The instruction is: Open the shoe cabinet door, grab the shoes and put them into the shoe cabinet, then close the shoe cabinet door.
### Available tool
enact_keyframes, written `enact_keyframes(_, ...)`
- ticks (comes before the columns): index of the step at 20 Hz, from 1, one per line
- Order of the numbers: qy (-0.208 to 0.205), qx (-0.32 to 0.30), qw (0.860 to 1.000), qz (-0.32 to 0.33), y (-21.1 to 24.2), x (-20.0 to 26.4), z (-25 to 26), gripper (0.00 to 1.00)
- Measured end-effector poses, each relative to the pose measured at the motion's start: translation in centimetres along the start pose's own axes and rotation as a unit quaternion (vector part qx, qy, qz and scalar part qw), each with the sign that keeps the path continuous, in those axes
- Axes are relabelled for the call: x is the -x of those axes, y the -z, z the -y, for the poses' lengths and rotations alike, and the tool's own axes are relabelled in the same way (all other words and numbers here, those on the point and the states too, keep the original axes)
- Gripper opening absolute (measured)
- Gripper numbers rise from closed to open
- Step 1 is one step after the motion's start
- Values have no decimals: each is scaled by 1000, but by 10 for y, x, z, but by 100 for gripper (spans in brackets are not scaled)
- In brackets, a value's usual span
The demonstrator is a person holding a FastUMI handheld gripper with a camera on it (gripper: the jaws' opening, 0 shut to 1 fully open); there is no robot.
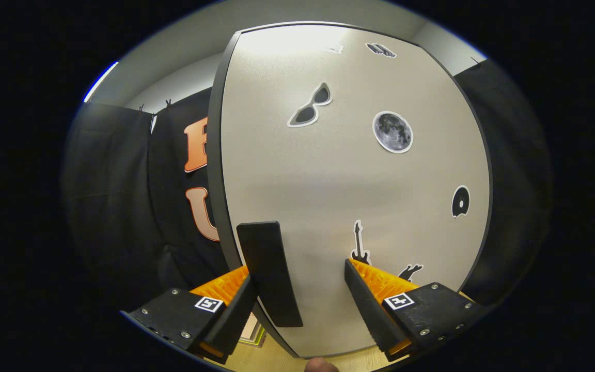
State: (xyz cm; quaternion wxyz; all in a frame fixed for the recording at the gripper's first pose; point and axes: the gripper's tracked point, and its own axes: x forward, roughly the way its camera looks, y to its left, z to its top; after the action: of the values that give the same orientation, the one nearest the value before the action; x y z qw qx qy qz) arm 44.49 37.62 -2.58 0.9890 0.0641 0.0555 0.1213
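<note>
The shoe cabinet door point(349, 181) is a pale grey panel with a dark rim, standing close in front of me. A flat black handle point(269, 274) sits near its left edge. My gripper point(297, 268) is open and low on the door. The handle and the door's left edge lie between the fingers, with the handle close to the left finger. The left finger reaches past the door's edge and the right finger lies over the door's face. Neither finger visibly presses on the handle. I cannot tell how far the door stands from the cabinet.
Stickers dot the door: sunglasses point(310, 106), a moon point(392, 132), a record point(460, 201) and a guitar point(359, 243). Black cloth point(122, 206) hangs to the left and right. Pale wooden floor point(271, 361) lies below, and a person's fingertip point(321, 366) pokes in beneath the fingers.
</note>
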Motion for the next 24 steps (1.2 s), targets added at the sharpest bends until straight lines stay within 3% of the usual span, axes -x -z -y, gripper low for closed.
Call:
enact_keyframes(10,-20,2,1000,3,-9,86,6,97)
enact_keyframes(24,11,47,999,16,-30,248,96,97)
